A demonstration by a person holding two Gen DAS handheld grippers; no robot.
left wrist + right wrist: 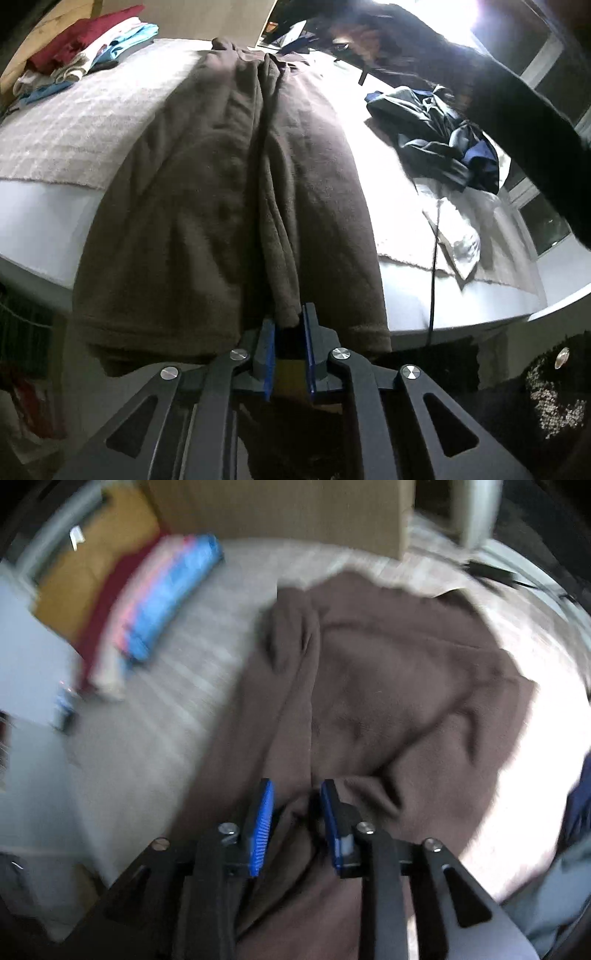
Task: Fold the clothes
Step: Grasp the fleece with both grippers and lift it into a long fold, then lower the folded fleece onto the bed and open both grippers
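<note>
Your left gripper (289, 317) fingers pinch a fold of the brown garment (236, 177), which stretches toward twelve o'clock over the bed (48, 221). Your right gripper (297, 794) fingers stand parted over it, pressing nothing.

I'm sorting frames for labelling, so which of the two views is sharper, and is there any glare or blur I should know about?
Left wrist view: sharp on the brown garment, but window glare at top right washes out the bed sheet, and a dark sleeve is smeared. Right wrist view: motion-blurred throughout, worst on the folded stack; fisheye bending in both.
</note>
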